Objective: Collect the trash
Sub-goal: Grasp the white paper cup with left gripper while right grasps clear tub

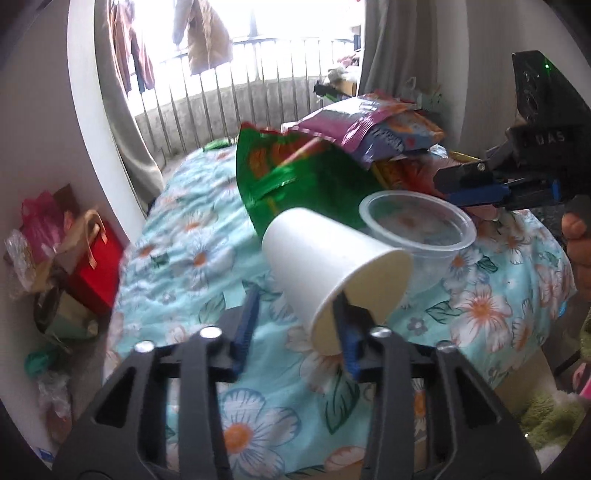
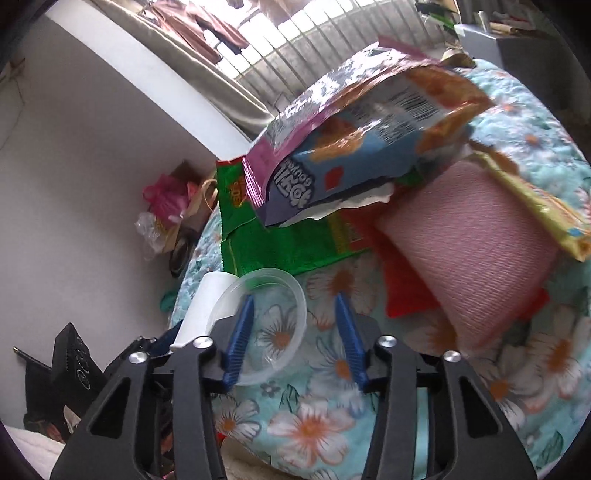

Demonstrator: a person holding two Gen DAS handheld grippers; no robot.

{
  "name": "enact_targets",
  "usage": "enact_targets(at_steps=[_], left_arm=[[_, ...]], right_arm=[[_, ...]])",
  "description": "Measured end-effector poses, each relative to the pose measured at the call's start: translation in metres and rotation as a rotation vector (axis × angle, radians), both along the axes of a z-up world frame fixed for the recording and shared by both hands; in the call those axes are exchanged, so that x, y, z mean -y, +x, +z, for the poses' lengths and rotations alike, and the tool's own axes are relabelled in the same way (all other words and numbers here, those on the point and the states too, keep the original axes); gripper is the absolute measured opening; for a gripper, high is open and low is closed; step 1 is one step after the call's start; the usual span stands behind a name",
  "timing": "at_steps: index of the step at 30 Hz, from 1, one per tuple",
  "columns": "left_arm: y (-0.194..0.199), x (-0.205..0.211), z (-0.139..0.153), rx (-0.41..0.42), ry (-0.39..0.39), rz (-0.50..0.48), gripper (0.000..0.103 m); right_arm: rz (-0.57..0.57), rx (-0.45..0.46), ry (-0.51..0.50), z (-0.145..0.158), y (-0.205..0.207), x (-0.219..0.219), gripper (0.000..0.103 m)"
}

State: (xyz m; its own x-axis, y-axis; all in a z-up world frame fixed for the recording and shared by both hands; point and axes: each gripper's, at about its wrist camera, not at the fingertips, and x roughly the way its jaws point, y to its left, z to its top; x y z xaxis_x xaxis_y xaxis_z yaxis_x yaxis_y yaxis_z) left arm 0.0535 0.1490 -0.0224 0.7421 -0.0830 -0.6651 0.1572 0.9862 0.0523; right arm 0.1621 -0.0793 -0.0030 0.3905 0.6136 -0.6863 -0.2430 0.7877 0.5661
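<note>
Lying tilted on the floral bedspread [image 1: 177, 258], one white paper cup [image 1: 325, 258] had the left gripper [image 1: 295, 325] straddling its rim, jaws part-closed. One clear plastic cup [image 2: 273, 317] sat similarly in the right gripper [image 2: 295, 321]. Several snack wrappers [image 2: 354, 147] were piled behind.

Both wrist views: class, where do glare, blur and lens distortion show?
Left wrist: the window is blown out white, the green wrapper is smeared. Right wrist: the snack bag is blurred; straight wall edges bow toward the frame's rim.
</note>
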Motion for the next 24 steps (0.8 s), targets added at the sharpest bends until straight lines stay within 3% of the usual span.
enact_targets(at_steps=[5, 8, 14, 24], left_arm=[[0.007, -0.013, -0.002, -0.018, -0.065, 0.026, 0.012], [0.007, -0.018, -0.003, -0.019, -0.073, 0.045, 0.007], [0.002, -0.019, 0.001, -0.003, -0.066, 0.062, 0.001], [-0.012, -0.017, 0.021, 0.059, -0.061, 0.07, 0.001]], right_arm=[[0.006, 0.006, -0.077, -0.004, -0.001, -0.01, 0.016], [0.006, 0.017, -0.108, -0.004, -0.003, -0.012, 0.009], [-0.008, 0.082, -0.126, 0.006, -0.018, -0.009, 0.006], [-0.084, 0.111, -0.096, 0.016, -0.035, 0.017, 0.006]])
